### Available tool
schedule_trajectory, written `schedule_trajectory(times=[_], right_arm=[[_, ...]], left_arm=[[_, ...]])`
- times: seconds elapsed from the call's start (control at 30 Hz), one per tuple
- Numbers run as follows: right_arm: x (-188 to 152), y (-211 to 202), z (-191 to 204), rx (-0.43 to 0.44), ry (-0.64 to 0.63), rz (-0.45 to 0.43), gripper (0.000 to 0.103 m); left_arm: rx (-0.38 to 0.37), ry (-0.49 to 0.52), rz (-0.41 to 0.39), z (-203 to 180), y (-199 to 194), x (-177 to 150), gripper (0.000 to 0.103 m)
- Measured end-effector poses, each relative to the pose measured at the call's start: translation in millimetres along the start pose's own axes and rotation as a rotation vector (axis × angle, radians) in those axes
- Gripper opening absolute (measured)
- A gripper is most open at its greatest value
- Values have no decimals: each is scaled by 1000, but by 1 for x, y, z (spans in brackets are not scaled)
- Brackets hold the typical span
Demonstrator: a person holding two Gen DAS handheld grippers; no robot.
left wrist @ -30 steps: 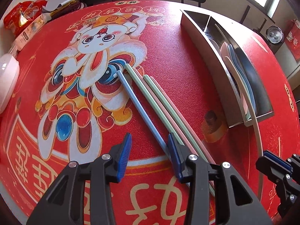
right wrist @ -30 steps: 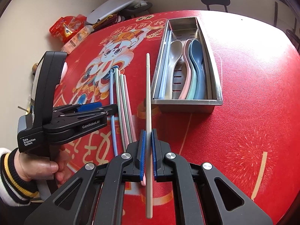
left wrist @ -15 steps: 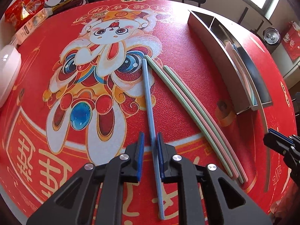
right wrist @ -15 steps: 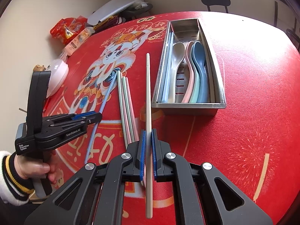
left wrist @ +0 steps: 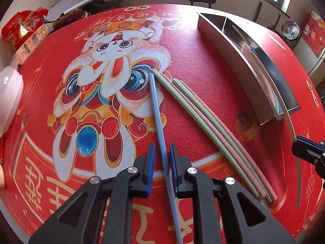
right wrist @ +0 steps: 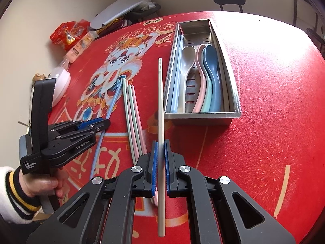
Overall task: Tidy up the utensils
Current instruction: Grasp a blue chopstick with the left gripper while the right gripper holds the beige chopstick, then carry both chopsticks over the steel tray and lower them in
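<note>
Surface: red printed table mat (left wrist: 213, 65) with a cartoon lion-dance rabbit (left wrist: 113, 61) at its middle; beige wall behind, a round black stool (right wrist: 229, 0) past the table's far edge.
Landmark: steel utensil tray (right wrist: 236, 93), lying lengthwise on the mat, to the right of the rabbit print.
Tray contents: a grey spoon (right wrist: 185, 61), a pink spoon (right wrist: 199, 61), a mint spoon and a dark blue spoon (right wrist: 212, 61) side by side in the wide slotted compartment; a light blue chopstick (right wrist: 176, 75) in the narrow compartment along the tray's left wall.
Left gripper (left wrist: 162, 162): jaws slightly parted, one on each side of the blue chopstick (left wrist: 155, 105); a thin gap shows on both sides, so I cannot tell whether it grips the stick. It sits well left of the tray.
Blue chopstick: lies on the mat over the rabbit print, its far tip at the blue swirl.
Loose chopsticks: green chopsticks (left wrist: 191, 109) and pink chopsticks (left wrist: 205, 111) lie touching in a bundle on the mat, between the blue chopstick and the tray.
Right gripper (right wrist: 160, 162): closed tight on a beige chopstick (right wrist: 160, 93), pads pressing both sides.
Beige chopstick: held above the mat, just left of the tray and roughly parallel to its left wall.
Clutter: red snack bags (right wrist: 67, 34) and a white rounded device (right wrist: 61, 81) at the mat's far left edge.
</note>
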State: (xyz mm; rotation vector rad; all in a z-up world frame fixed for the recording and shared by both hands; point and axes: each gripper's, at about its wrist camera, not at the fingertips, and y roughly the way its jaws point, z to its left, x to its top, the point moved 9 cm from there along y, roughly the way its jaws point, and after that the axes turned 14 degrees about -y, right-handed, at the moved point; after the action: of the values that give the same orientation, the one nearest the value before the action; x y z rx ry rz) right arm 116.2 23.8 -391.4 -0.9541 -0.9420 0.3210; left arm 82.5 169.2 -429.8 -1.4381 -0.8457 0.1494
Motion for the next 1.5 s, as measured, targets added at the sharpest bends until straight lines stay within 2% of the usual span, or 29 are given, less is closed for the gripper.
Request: schedule_trajectory(times=[0.23,0.37,0.6,0.8,1.27,1.5], right_arm=[[1,2,3,5,5,-1,6],[-1,3,3,9,19,2,6],[2,6,5,16,14,1,6],[3,6,5,15,14,-1,6],[12,-3,1,13,27,-30,6],[29,-14,-22,-8,79,-65,6]], left_arm=[[-28,-23,-4,4,-5,-8,12],[-54,-45,5,8,-7,-11,7],[-119,-115,28,15,-12,-18,6],[-143,-180,34,24,-17,-18,5],[-197,-244,-10,30,-47,1,5],[-241,-227,-42,11,-63,24,5]])
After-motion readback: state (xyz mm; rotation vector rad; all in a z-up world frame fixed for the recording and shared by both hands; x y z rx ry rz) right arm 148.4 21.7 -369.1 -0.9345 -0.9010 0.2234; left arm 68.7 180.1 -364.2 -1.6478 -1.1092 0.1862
